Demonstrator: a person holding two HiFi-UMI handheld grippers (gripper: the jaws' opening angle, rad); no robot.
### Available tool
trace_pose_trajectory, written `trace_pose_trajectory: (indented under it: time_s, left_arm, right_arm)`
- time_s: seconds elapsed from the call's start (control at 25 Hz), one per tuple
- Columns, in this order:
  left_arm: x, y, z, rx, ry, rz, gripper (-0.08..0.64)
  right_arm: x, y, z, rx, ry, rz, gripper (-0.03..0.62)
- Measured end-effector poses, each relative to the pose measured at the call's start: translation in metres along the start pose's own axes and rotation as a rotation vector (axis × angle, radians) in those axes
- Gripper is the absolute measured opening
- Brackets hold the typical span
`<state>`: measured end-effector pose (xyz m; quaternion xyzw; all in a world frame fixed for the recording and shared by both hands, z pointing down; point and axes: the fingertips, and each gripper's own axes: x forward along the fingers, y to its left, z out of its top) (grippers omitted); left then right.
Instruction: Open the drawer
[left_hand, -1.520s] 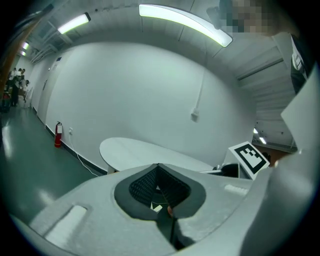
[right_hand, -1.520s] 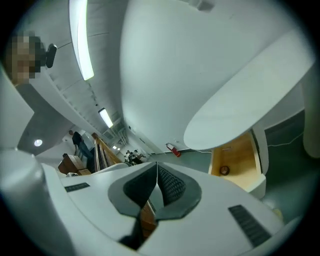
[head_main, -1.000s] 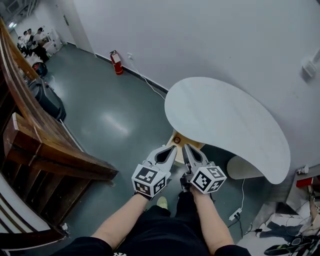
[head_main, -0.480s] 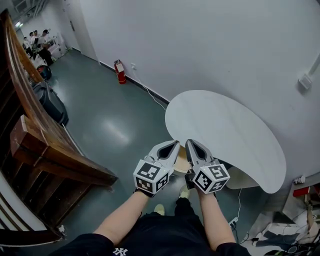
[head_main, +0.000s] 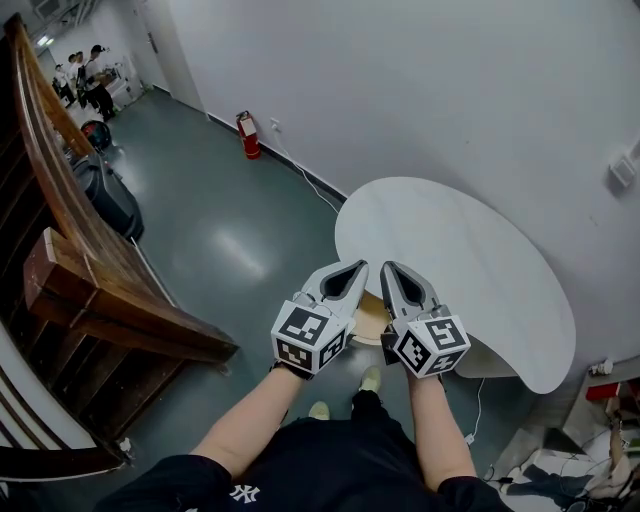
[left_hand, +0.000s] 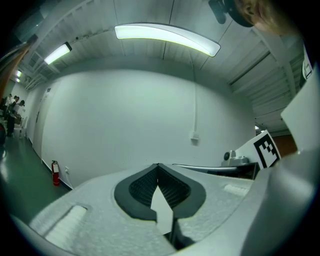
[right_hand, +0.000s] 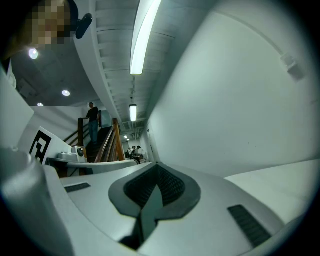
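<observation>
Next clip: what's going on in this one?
A person stands at a white curved table, holding a gripper in each hand. The left gripper and the right gripper are side by side by the table's near edge, both shut with nothing between the jaws. A bit of a light wooden unit shows under the table edge between them. No drawer front can be made out, and nothing is gripped yet.

White curved table (head_main: 450, 250) by wall (head_main: 400, 80); red fire extinguisher (head_main: 247, 136) at wall base; wooden staircase (head_main: 95, 295) left.
</observation>
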<state>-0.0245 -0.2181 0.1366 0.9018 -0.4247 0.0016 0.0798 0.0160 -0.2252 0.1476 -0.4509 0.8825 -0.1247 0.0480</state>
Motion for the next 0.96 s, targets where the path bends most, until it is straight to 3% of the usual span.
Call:
trace_pose_trajectory:
  time_s: [0.96]
  left_arm:
    - [0.017,0.008,-0.008,0.010,0.017,0.017,0.009]
  right_arm:
    - [0.017,-0.009,-0.005,-0.052,0.029,0.003,0.015]
